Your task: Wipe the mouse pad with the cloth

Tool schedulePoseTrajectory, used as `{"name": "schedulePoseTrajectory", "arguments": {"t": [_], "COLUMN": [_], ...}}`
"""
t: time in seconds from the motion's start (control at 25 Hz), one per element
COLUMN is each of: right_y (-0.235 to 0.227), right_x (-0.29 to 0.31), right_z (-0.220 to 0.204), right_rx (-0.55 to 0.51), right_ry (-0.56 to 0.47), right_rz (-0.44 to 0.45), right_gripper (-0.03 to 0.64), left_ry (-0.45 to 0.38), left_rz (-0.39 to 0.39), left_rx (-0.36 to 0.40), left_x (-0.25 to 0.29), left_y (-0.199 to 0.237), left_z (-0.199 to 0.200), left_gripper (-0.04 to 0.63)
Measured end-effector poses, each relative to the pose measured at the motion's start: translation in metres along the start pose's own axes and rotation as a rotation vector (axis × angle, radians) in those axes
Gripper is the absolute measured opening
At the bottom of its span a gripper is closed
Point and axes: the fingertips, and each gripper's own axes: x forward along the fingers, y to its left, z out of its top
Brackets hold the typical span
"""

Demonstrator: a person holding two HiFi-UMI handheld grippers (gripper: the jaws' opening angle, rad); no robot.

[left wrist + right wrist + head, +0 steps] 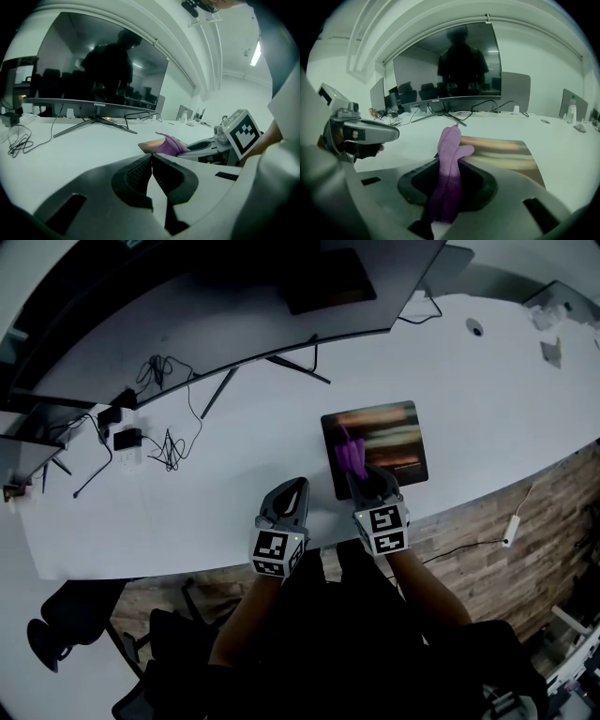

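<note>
A dark, glossy mouse pad (389, 442) lies on the white desk (244, 456), right of centre near the front edge; it also shows as the mouse pad (506, 154). My right gripper (359, 474) is shut on a purple cloth (349, 454), which sticks out over the pad's near left part. Between the jaws the cloth (449, 173) stands up in a fold. My left gripper (292, 495) is shut with nothing in it, over bare desk just left of the pad. From the left gripper (151, 174) the cloth (169, 145) appears ahead to the right.
A wide curved monitor (234, 306) on a splayed stand (272, 362) fills the back of the desk. Tangled cables and a power strip (127, 439) lie at the left. Small items (551, 351) sit at the far right. A wood-patterned floor (525, 521) lies below the desk's front edge.
</note>
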Motion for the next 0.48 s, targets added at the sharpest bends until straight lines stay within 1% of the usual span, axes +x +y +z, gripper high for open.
{"name": "schedulePoseTrajectory", "arguments": {"t": [0.2,0.48], "right_y": [-0.016,-0.033], "right_x": [-0.006,-0.013], "right_z": [-0.005,-0.008], "right_rx": [0.007,0.012], "right_ry": [0.001,0.006], "right_rz": [-0.023,-0.032], "right_gripper": [0.106,0.106], "left_ry": [0.015,0.025], "left_rz": [-0.016,-0.033], "left_rx": [0.012,0.020], "left_x": [0.006,0.014], "left_y": [-0.008,-0.018], "left_z": [-0.003,-0.003], "left_gripper": [0.021,0.021]}}
